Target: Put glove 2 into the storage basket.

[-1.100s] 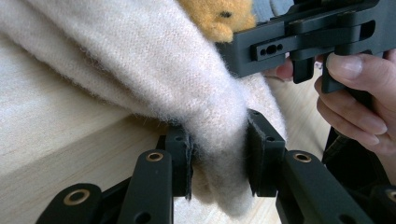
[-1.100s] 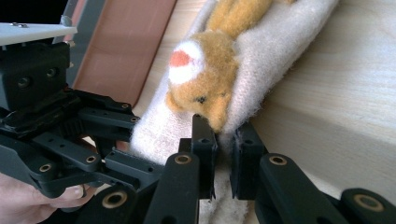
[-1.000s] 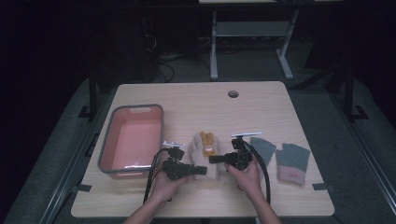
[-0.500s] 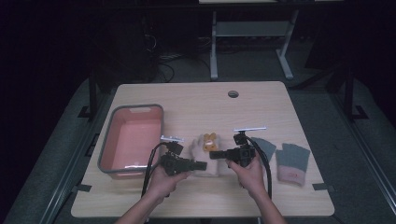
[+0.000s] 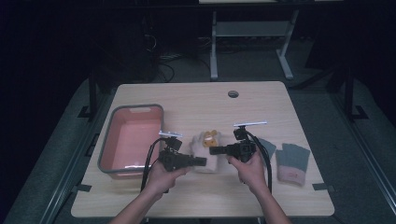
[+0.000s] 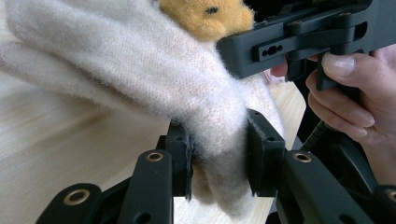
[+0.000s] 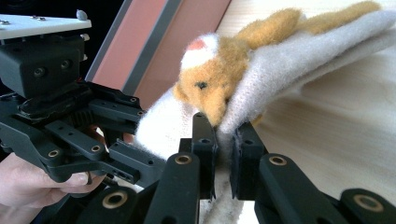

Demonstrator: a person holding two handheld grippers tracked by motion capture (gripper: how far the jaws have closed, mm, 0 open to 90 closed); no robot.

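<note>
I hold one tool in each hand, low in the middle of the high view, forearms coming up from the bottom edge and angling slightly toward each other. My left tool (image 5: 200, 161) points right across the frame, my right tool (image 5: 215, 150) points left, so their tips meet at the white fuzzy glove (image 5: 205, 151) between them, just right of the pink bin (image 5: 108, 148) on the tabletop (image 5: 261, 107).

In the left gripper view my left tool (image 6: 218, 156) is clenched on a thick fold of the glove (image 6: 140, 70); the wool bulges out between the two pads and hangs below them. Its orange plush animal (image 6: 205, 16) sits at the top of the frame, and my right hand (image 6: 355, 93) curls around its trigger at the right edge.

In the right gripper view my right tool (image 7: 223, 140) is pinched nearly closed on the glove's edge (image 7: 299, 56), right under the plush animal's face (image 7: 210, 79). The glove stretches to the upper right, lifted above the wood. My left hand (image 7: 32, 182) shows at the lower left.

A grey glove (image 5: 293, 161) lies flat to the right of my right hand, and another grey one (image 5: 268, 147) sits partly behind that hand.
</note>
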